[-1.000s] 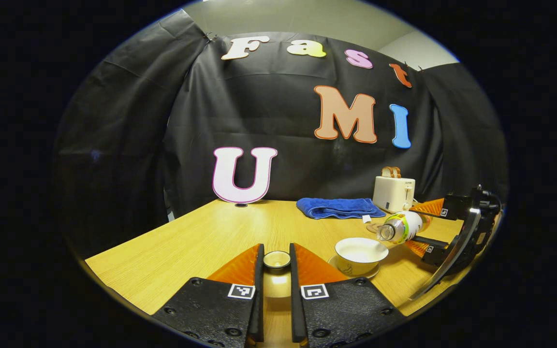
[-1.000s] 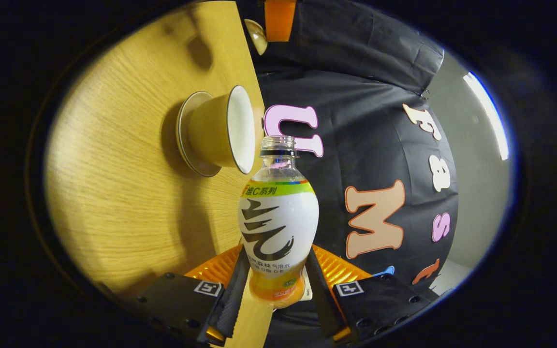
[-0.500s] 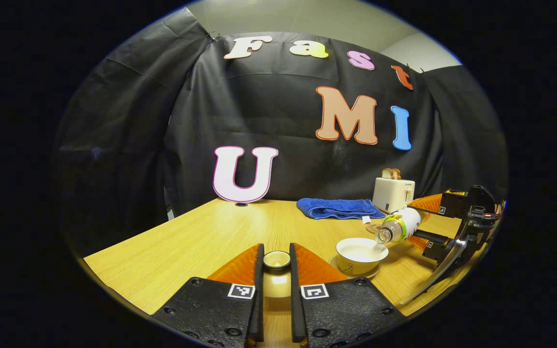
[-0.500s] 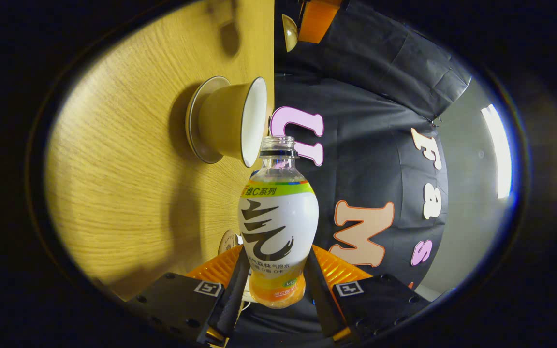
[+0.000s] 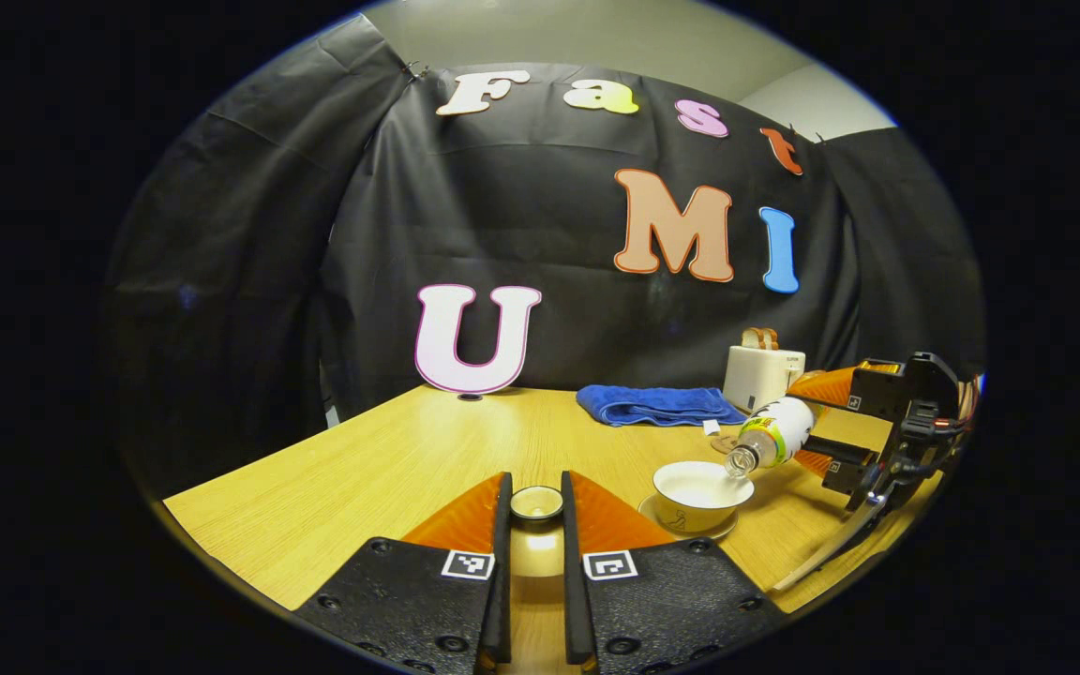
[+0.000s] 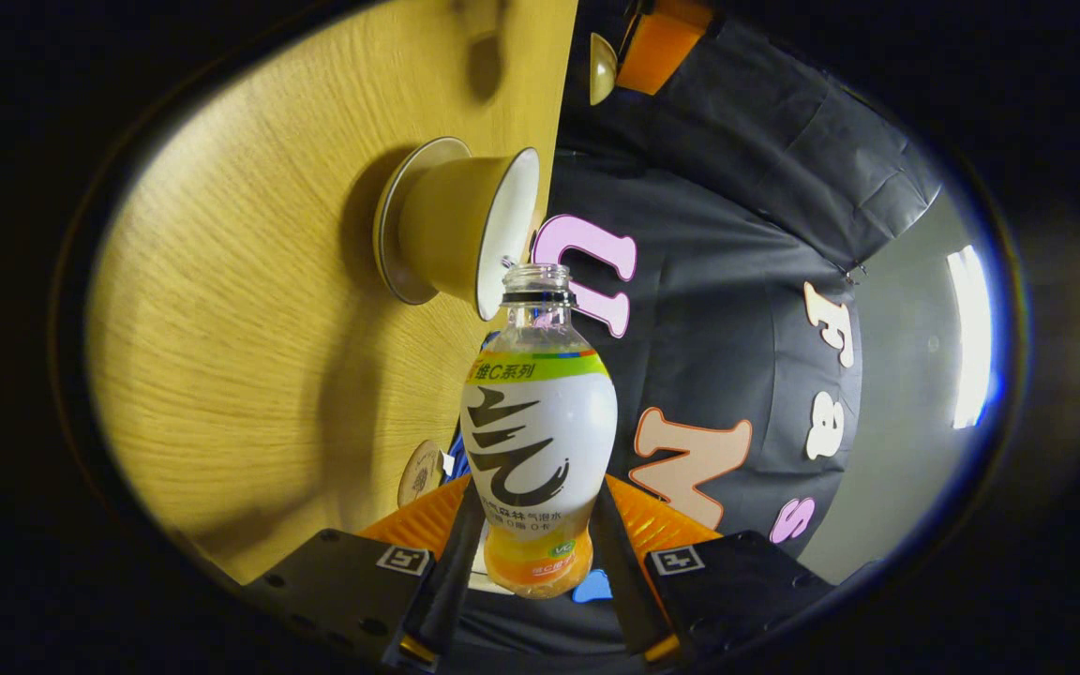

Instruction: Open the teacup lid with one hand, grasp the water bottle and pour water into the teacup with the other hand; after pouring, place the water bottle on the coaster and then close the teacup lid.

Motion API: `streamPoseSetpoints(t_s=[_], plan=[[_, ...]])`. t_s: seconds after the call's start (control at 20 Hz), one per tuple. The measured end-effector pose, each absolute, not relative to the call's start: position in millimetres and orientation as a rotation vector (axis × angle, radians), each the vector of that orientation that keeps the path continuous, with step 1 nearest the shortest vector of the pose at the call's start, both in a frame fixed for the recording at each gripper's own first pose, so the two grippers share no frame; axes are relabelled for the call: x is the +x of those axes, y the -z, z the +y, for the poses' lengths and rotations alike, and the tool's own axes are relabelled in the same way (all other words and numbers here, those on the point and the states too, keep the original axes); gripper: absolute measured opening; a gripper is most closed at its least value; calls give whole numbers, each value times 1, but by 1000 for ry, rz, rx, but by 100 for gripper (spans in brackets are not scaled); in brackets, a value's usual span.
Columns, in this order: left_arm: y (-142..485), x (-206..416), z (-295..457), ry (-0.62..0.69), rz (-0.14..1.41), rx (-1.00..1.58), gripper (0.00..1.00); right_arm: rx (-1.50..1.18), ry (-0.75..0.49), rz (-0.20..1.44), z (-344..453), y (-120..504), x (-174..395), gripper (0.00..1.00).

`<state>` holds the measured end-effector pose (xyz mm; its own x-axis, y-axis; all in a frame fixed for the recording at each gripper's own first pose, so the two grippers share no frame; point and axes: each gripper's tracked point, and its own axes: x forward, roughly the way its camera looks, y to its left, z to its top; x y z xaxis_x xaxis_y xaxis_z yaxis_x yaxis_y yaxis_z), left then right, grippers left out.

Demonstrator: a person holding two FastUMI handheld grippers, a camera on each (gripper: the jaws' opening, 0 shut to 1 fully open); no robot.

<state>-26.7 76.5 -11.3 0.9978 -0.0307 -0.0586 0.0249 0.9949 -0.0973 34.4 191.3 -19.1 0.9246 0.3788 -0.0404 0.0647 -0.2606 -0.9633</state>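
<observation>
The teacup lid (image 5: pixel 537 503) sits pinched between the fingers of my left gripper (image 5: pixel 536 511), held still above the table to the left of the cup. The open white teacup (image 5: pixel 697 487) stands on its saucer (image 5: pixel 667 525). My right gripper (image 6: pixel 538 530) is shut on the lower body of the uncapped water bottle (image 6: pixel 538 441). The bottle is tipped over, with its mouth at the teacup (image 6: pixel 451 234) rim. In the left gripper view the bottle (image 5: pixel 776 436) slants down to the cup from the right gripper (image 5: pixel 863 441). A round coaster (image 6: pixel 420 473) lies on the table near the bottle.
At the back of the wooden table (image 5: pixel 390 469) lie a folded blue towel (image 5: pixel 657 405) and a white toaster (image 5: pixel 763 375) with bread in it. The table's left half is bare wood.
The right gripper has tipped the bottle further, and its mouth has come down onto the cup's rim. The left gripper and lid have stayed put.
</observation>
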Motion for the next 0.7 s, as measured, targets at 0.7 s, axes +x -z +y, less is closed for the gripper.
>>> streamPoseSetpoints(t_s=[0.7], plan=[[14, -28, 79, 29, 74, -103, 20, -1983, -333, -424, 202, 12, 35, 70]])
